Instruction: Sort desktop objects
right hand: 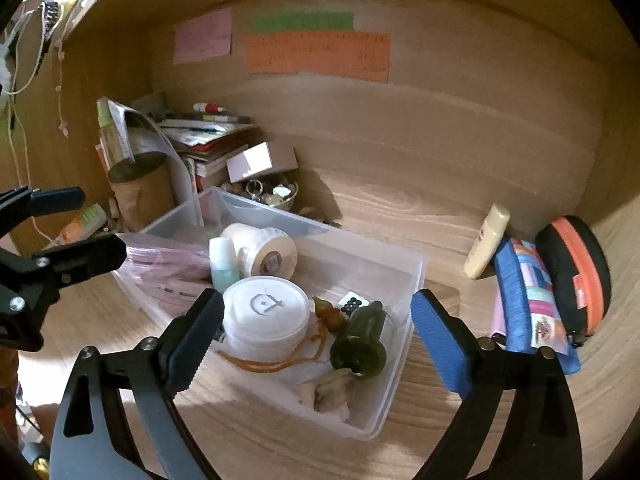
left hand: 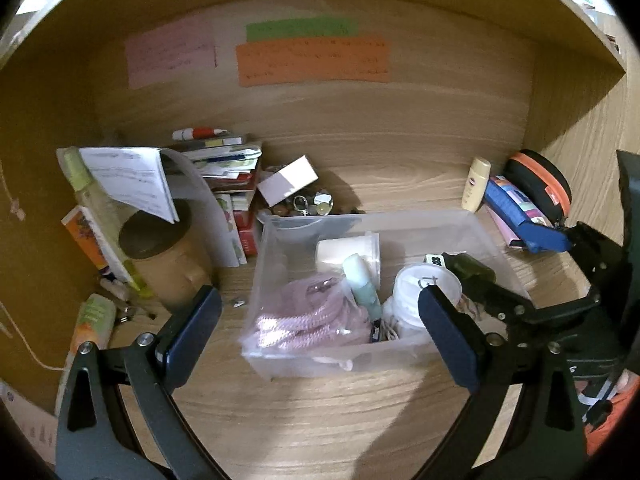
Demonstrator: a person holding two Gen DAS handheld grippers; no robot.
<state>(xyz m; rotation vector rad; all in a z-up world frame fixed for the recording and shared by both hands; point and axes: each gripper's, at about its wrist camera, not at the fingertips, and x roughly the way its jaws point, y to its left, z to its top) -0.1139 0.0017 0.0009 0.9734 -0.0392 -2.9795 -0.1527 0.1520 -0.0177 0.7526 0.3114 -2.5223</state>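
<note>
Left wrist view looks down on a clear plastic bin (left hand: 404,220) sitting on the wooden desk (left hand: 320,420), its long axis running left to right across the frame. The left gripper (left hand: 320,328) hangs over the bin's near wall with its jaws spread wide and nothing between them. Inside the bin lie a bag of pink cord (left hand: 308,320), a mint-green bottle (left hand: 362,284) lying with its cap toward the back wall, a white roll (left hand: 348,254) on its side, and a round white lidded tub (left hand: 424,284).

From the right wrist view the bin (right hand: 408,276) sits diagonally, its near corner toward the camera. The right gripper (right hand: 316,336) is also released, its fingers straddling the bin's near end above the tub (right hand: 266,306) and a dark green bottle (right hand: 362,340) whose base points at the lens. Just right of the bin, a cream tube (right hand: 486,242) leans against the back wall, beside a blue pouch (right hand: 532,300) and an orange-and-black case (right hand: 572,272).
</note>
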